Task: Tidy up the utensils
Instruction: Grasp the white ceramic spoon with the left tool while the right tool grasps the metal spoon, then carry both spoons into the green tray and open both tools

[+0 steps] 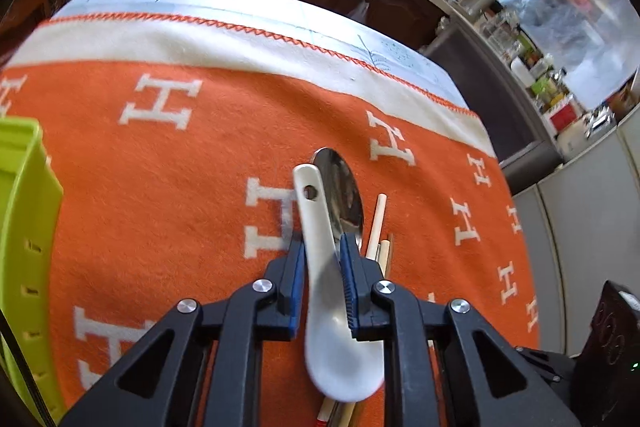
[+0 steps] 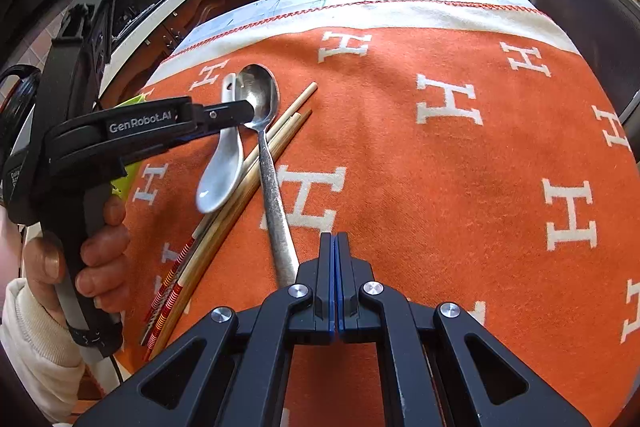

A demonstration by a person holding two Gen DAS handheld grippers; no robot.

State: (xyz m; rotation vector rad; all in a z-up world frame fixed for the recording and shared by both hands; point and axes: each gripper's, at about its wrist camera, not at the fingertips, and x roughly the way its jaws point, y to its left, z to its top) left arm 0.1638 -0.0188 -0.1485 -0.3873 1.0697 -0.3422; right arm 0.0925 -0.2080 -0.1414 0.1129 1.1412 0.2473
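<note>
Left wrist view: we are pinching the white ceramic spoon (image 1: 320, 259) in the left tongs (image 1: 322, 259); right tongs (image 2: 335, 251) pressed together; metal spoon (image 2: 266, 131), chopsticks (image 2: 256, 167) awaiting sorting, lower centre.

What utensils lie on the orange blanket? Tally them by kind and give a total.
White ceramic spoon: 1
Metal spoon: 1
Chopsticks: 3 tips can be told apart; they overlap, so there may be more
Total: 5 counted
</note>
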